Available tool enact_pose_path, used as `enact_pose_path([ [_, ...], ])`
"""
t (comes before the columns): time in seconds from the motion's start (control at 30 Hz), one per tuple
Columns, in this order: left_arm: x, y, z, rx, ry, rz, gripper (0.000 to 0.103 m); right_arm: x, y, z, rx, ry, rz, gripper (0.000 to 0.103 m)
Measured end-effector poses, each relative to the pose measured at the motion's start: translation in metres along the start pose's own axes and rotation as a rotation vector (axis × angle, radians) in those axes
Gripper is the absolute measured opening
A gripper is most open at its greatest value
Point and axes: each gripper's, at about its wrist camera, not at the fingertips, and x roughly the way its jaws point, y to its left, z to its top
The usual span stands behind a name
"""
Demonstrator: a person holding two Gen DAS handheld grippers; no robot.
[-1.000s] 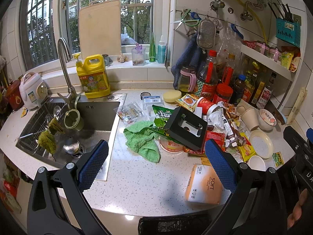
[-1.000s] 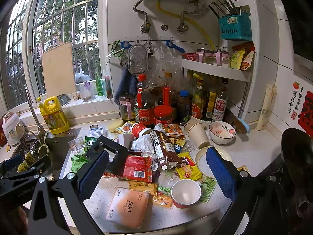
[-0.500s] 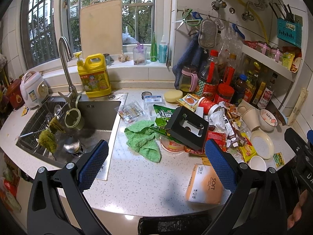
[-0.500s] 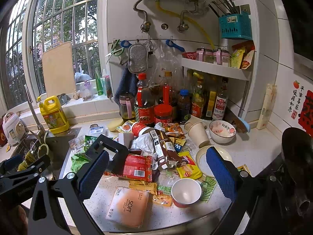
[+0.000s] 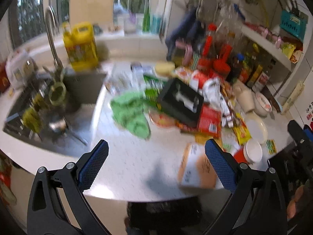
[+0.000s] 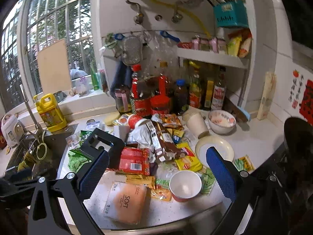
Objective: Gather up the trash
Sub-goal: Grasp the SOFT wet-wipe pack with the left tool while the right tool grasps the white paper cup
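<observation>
A heap of snack wrappers (image 6: 156,145) covers the middle of the white counter (image 6: 254,137), among them a red packet (image 6: 134,160) and a yellow packet (image 6: 187,159). An orange tissue pack (image 6: 125,202) (image 5: 195,168) lies at the front edge beside a red paper cup (image 6: 184,185). A black tray (image 5: 181,101) rests tilted on the heap, next to a green cloth (image 5: 131,115). My left gripper (image 5: 156,162) hovers open over bare counter in a blurred view. My right gripper (image 6: 156,168) is open above the tissue pack and cup, holding nothing.
Sauce bottles (image 6: 162,96) stand at the back under a shelf (image 6: 213,58). A sink (image 5: 49,105) with a tap and a yellow detergent jug (image 5: 81,47) is at the left. A bowl (image 6: 222,121), a white plate (image 6: 214,148) and a paper cup (image 6: 196,124) sit right.
The left wrist view has gone blurred as the left gripper swings right and closer to the counter. The right gripper has shifted slightly. Both stay open.
</observation>
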Motion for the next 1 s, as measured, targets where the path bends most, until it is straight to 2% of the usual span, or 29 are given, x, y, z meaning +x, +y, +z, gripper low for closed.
enact_pose_path([
  [0.1, 0.017, 0.002, -0.011, -0.003, 0.065, -0.044, 0.097, 0.01, -0.013, -0.007, 0.036, 0.042, 0.002, 0.098],
  [0.2, 0.033, 0.006, -0.03, -0.037, 0.146, -0.127, 0.097, 0.015, -0.025, -0.02, 0.048, 0.066, -0.027, 0.098],
  [0.3, 0.043, 0.013, -0.049, -0.118, 0.149, -0.201, 0.097, 0.016, -0.033, -0.036, 0.006, 0.059, -0.107, 0.098],
  [0.37, 0.05, 0.02, -0.058, -0.184, 0.155, -0.221, 0.097, 0.02, -0.039, -0.045, -0.001, 0.092, -0.121, 0.098],
  [0.47, 0.054, 0.023, -0.068, -0.219, 0.161, -0.193, 0.096, 0.026, -0.051, -0.052, 0.04, 0.129, -0.104, 0.098],
  [0.6, 0.061, 0.018, -0.074, -0.152, 0.212, -0.168, 0.096, 0.032, -0.056, -0.06, 0.019, 0.162, -0.131, 0.098],
  [0.63, 0.061, 0.017, -0.074, -0.128, 0.198, -0.131, 0.096, 0.034, -0.058, -0.061, 0.016, 0.173, -0.135, 0.098],
  [0.67, 0.056, 0.013, -0.072, -0.09, 0.144, -0.049, 0.097, 0.036, -0.058, -0.061, 0.013, 0.181, -0.138, 0.098],
  [0.77, 0.045, -0.002, -0.066, 0.04, 0.0, 0.016, 0.097, 0.045, -0.06, -0.063, 0.009, 0.189, -0.133, 0.098],
  [0.83, 0.05, -0.013, -0.062, 0.087, -0.002, -0.021, 0.097, 0.055, -0.061, -0.063, 0.003, 0.189, -0.124, 0.098],
  [0.9, 0.067, -0.029, -0.06, 0.133, 0.051, -0.078, 0.097, 0.07, -0.062, -0.064, 0.004, 0.203, -0.099, 0.098],
  [1.0, 0.095, -0.056, -0.067, 0.215, 0.106, -0.125, 0.097, 0.097, -0.063, -0.066, -0.005, 0.244, -0.062, 0.098],
])
